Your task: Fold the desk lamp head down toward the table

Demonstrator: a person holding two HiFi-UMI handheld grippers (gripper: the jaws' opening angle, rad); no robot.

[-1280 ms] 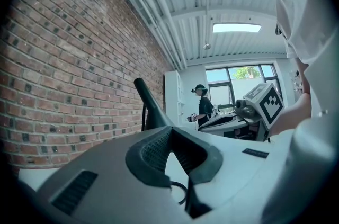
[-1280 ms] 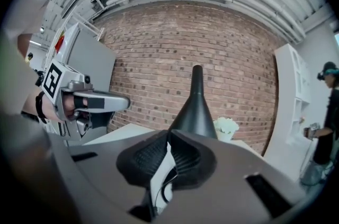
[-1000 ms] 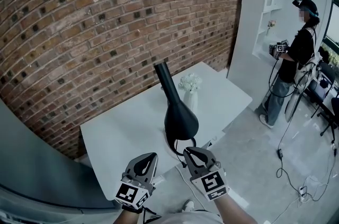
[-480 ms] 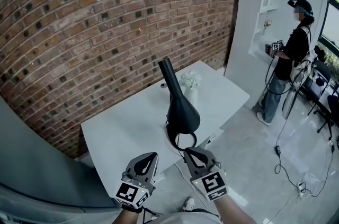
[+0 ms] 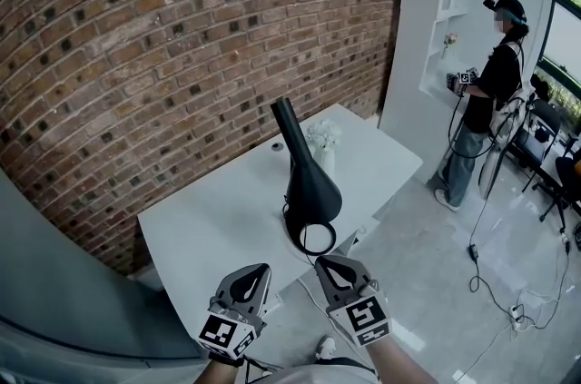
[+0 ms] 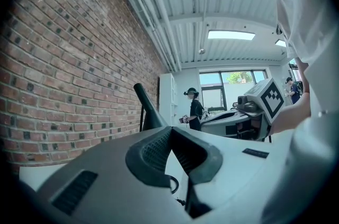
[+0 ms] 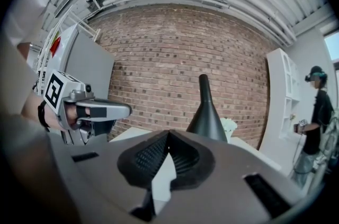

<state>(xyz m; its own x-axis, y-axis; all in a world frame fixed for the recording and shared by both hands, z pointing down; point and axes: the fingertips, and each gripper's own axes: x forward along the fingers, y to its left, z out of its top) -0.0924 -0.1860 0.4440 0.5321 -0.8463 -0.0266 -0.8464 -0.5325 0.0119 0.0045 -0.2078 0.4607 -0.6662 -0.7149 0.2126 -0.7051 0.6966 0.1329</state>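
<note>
A red brick wall (image 5: 163, 46) is filling the back of the scene, and a white table (image 5: 209, 228) is standing in front of it. The black desk lamp (image 5: 309, 187) is sitting near the table's front edge. Its cone-shaped head is standing steeply, the long axis running from the narrow end, which is pointing up and away toward the wall, to the wide end, which is hanging low over the table. A dark ring (image 5: 318, 239) is showing just under the wide end; it cannot be told whether this is the foot of the lamp or the rim of the head. Such a pose is fitting both a head that is waiting to be lowered and one that is lying already folded down. The lamp is lying straight ahead of both grippers, beyond the table edge. The right gripper (image 5: 325, 261) is hovering just beside the ring and is clearly the nearer one; its jaws are pressed together with nothing between them. The left gripper (image 5: 258, 269) is hovering further to the left, its jaws also meeting at the tips and holding nothing.
</note>
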